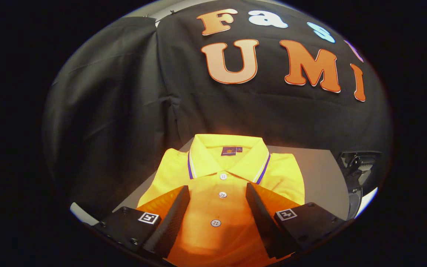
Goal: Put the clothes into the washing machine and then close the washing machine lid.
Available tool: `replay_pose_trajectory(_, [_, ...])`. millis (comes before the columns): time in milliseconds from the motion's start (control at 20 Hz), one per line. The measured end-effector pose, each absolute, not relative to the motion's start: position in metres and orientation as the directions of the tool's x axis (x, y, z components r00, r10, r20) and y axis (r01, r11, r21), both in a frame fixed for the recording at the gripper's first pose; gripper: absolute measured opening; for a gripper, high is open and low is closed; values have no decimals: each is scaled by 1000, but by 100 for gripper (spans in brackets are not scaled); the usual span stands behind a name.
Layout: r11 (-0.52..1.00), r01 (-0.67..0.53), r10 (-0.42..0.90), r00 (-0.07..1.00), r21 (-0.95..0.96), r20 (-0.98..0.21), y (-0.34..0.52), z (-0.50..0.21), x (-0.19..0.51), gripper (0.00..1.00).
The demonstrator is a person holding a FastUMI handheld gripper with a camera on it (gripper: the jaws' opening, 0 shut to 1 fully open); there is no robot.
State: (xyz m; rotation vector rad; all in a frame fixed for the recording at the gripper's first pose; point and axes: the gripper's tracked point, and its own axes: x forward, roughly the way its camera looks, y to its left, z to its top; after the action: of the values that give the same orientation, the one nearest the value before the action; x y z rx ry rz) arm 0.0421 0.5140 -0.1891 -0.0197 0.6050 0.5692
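A folded yellow polo shirt (222, 174) lies flat on a grey table (321, 178), collar pointing away from me, with a row of white buttons down its front. My gripper (217, 191) hovers over the shirt's chest, fingers spread wide apart on either side of the button placket. Nothing is pinched between the fingers, and I cannot tell whether the tips touch the cloth.
Black cloth hangs as the booth's wall behind the table and down its left side. A dark clamp-like fixture (358, 167) sits at the table's right edge, with a white rim (367, 200) beneath it.
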Motion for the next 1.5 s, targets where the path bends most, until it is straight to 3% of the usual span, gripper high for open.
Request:
replay_pose_trajectory(350, [804,-581,543,634,125,-550,516,-196,43,94])
replay_pose_trajectory(750, [758,-631,609,592,166,-528,524,-194,40,21])
replay_pose_trajectory(800, [755,-638,613,604,153,-509,523,-192,37,17])
replay_pose_trajectory(1150, [742,-630,665,645,231,-376,517,-170,34,15])
replay_pose_trajectory(1500, [694,-679,719,673,240,-175,501,-102,18,15])
